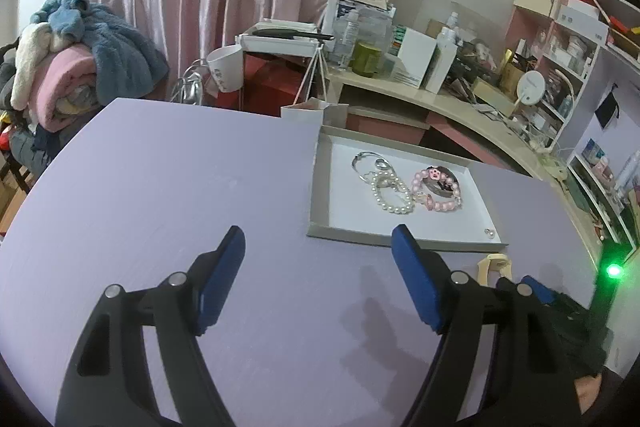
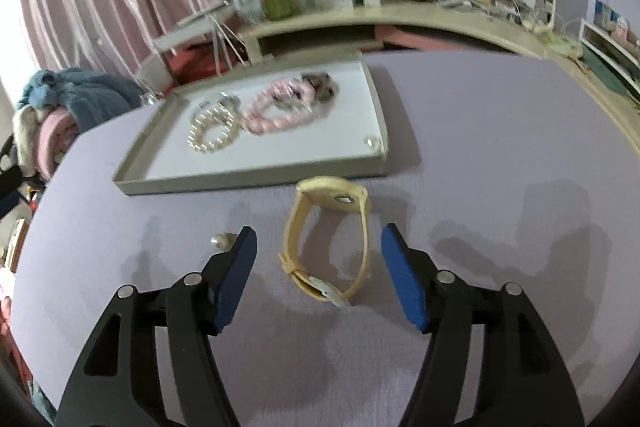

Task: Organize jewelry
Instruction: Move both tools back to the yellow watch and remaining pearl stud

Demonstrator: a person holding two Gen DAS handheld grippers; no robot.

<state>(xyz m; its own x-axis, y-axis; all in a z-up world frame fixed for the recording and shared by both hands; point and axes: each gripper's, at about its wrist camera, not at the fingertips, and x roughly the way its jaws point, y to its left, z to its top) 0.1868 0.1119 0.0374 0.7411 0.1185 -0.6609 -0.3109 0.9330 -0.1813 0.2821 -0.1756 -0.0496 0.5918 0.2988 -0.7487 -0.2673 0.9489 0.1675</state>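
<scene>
Purple table (image 2: 480, 147) with tray (image 2: 256, 177) far, yellow watch (image 2: 326, 247) near. Right gripper (image 2: 318, 247) wide around watch, not touching; left gripper (image 1: 318, 245) wide, empty. Best to squeeze gently on both straps, then lift slowly.

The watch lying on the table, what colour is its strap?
Pale yellow watch; right wrist view shows it best.

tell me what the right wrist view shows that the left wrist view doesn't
Only the right wrist view shows the whole yellow watch lying between the open right gripper, plus a loose pearl earring on the table. Only the left wrist view shows the open left gripper over bare purple table, a green light and a white cup. Both show the grey tray holding the pearl bracelet, the pink bead bracelet and a small earring in its corner.
</scene>
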